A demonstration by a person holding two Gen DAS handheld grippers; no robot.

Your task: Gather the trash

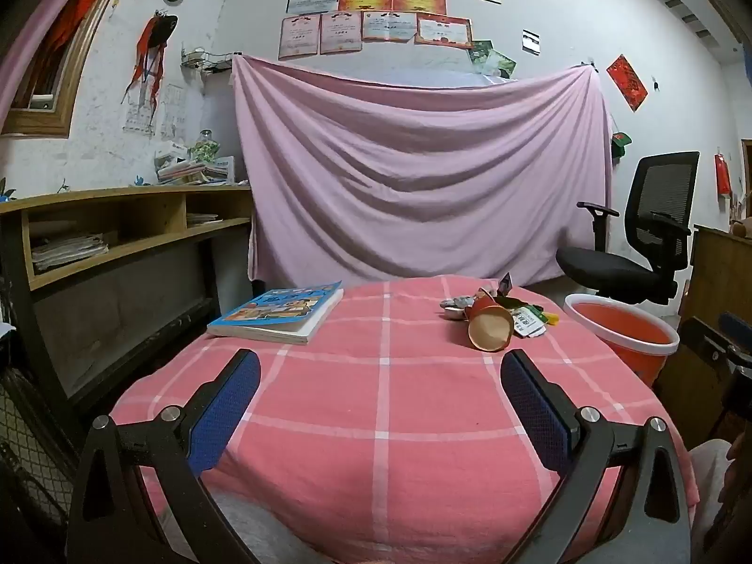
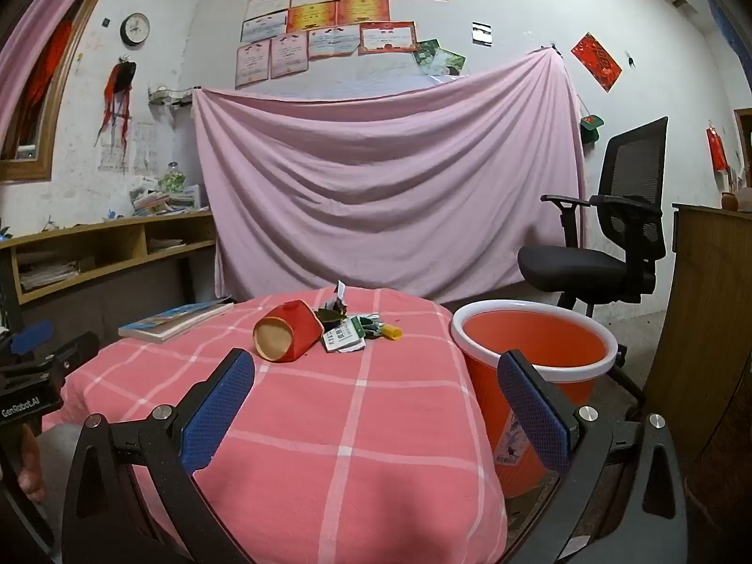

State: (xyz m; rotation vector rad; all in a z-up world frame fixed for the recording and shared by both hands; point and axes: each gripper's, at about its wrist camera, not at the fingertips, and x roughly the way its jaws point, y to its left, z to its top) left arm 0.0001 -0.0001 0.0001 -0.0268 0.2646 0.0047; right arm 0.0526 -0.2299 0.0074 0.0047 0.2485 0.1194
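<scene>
**Both grippers open over the table; trash lying uncollected beside the bin**

The left gripper (image 1: 380, 378) is hovering above the pink checked tablecloth (image 1: 385, 423) with its jaws spread wide and nothing sitting between the blue pads (image 1: 225, 411). The right gripper (image 2: 376, 378) is likewise standing wide open and empty, its left finger over the cloth and its right finger showing in front of the bin.

The trash is lying in one cluster on the far right part of the table. A red paper cup (image 2: 286, 331) is resting on its side, mouth facing the cameras. Just behind and to its right, crumpled wrappers (image 2: 345, 336) are lying in a loose heap, with a small yellow item (image 2: 391, 331) at the heap's right edge. In the left wrist view, small silver pieces (image 1: 453, 305) are sitting to the left of the cup; what they are cannot be told.

An orange bin with a white rim (image 2: 533, 366) is standing on the floor just beside the table's right edge. A book (image 1: 282, 312) is lying at the table's far left, well apart from the trash.
</scene>
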